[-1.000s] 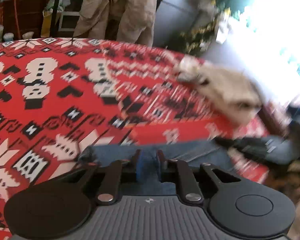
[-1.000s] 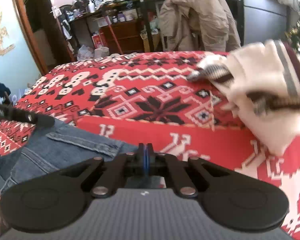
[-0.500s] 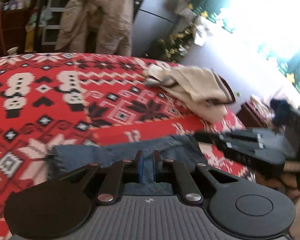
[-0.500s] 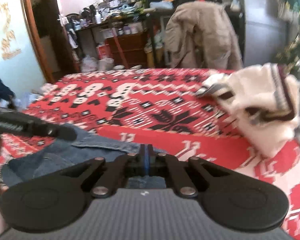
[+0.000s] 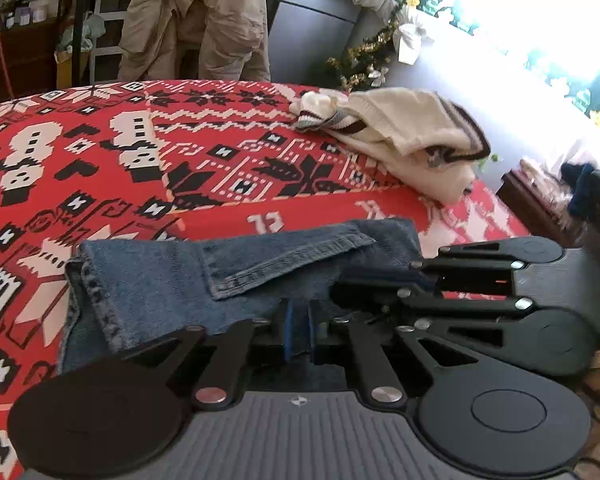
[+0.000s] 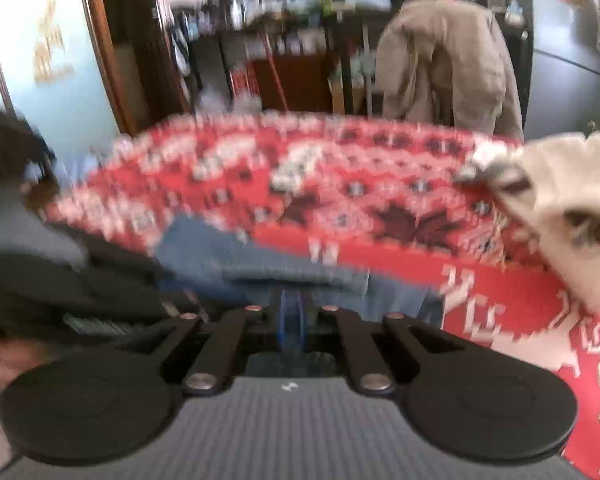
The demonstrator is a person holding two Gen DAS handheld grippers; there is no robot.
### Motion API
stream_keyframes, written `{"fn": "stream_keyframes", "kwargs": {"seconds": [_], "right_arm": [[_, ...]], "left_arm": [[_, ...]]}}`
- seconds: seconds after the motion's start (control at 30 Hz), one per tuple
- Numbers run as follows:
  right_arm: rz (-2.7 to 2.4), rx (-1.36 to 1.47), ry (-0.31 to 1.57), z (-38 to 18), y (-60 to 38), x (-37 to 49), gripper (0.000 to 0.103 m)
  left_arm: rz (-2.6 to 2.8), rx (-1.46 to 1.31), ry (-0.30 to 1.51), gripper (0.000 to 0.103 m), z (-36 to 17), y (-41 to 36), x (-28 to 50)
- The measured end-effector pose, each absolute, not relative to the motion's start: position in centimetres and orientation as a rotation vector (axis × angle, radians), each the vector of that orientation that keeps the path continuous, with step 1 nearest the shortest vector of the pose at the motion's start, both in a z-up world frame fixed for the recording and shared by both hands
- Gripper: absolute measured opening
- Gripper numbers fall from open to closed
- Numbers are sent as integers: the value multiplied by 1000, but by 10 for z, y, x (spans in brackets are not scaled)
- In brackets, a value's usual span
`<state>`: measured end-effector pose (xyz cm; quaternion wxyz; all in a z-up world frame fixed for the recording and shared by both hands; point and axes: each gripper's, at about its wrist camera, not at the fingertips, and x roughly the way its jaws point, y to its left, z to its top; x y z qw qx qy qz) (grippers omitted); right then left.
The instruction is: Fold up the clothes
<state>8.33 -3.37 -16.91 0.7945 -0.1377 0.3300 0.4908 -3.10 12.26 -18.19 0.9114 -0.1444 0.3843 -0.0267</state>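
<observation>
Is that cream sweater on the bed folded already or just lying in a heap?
In a heap. The cream sweater lies crumpled on the red patterned blanket, striped hems bunched and overlapping with no tidy edges.

My left gripper (image 5: 298,330) is angled downward, jaws nearly together and pinched on blue denim. My right gripper (image 6: 290,326) sits close alongside it, also tipped down, its jaws just starting to part with denim between them. In the right wrist view, part of my left hand (image 6: 4,354) shows behind the left gripper's body.
</observation>
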Motion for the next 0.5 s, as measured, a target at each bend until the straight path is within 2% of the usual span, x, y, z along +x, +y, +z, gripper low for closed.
{"fn": "stream_keyframes", "kwargs": {"seconds": [0.1, 0.5], "right_arm": [[1064, -251, 709, -181, -52, 86, 0], [937, -156, 783, -170, -100, 113, 0]], "left_arm": [[-76, -344, 785, 3, -186, 136, -40], [-51, -379, 775, 3, -169, 159, -64]]}}
